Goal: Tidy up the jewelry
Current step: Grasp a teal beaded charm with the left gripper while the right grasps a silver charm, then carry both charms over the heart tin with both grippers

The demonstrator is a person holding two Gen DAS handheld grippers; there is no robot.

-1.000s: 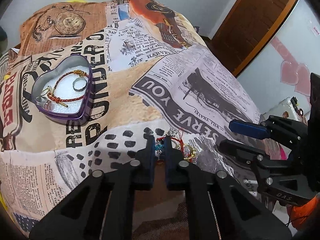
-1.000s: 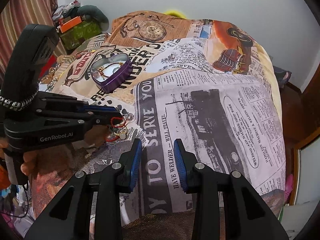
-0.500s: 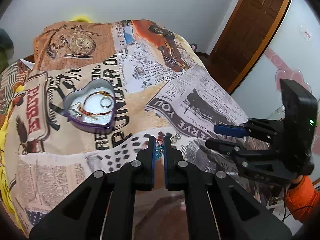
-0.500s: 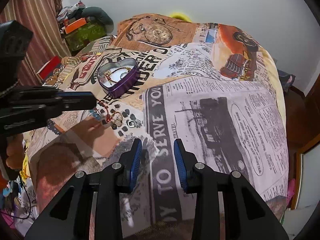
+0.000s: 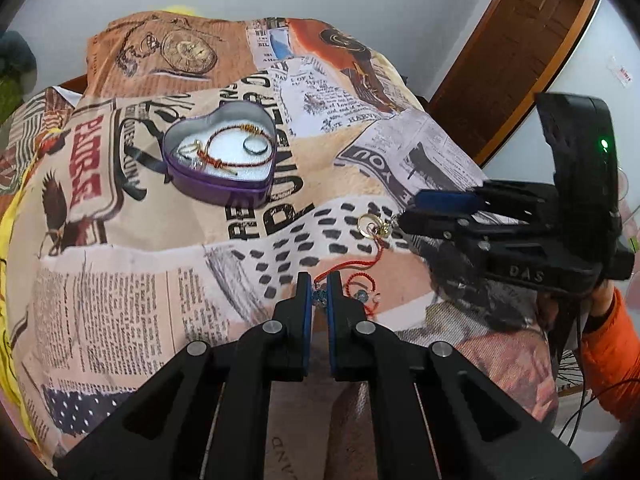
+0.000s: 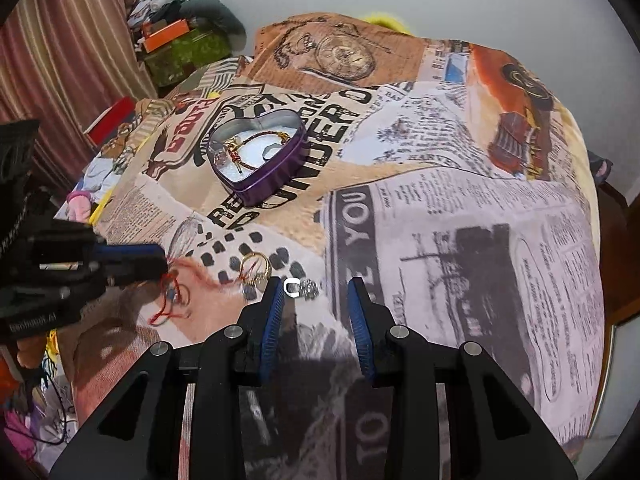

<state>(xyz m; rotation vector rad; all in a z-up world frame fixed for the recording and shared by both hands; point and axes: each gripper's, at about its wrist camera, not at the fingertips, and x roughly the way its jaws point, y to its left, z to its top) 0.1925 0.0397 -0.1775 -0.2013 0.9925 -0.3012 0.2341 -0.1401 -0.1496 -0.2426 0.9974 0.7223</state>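
Note:
A purple heart-shaped tin [image 5: 224, 160] [image 6: 260, 160] sits on the printed blanket and holds a red cord bracelet [image 5: 224, 152] and a silver ring [image 5: 255, 146]. My left gripper [image 5: 319, 292] [image 6: 158, 262] is shut on a red string bracelet with blue beads [image 5: 360, 276] [image 6: 176, 292], lifting it off the blanket. A gold ring [image 5: 370, 226] [image 6: 255, 266] hangs on that string. My right gripper [image 6: 316, 292] [image 5: 412, 212] is open, with a silver ring [image 6: 300, 288] lying between its fingertips.
The blanket [image 6: 460, 220] covers a bed that drops off at the right. A brown door [image 5: 516, 52] stands at the right. A striped curtain [image 6: 68, 52] and cluttered boxes [image 6: 180, 40] are at the far left.
My left gripper has drawn back and up with the red string bracelet, pulling it out of the jewelry pile. My right gripper has moved forward over the silver ring.

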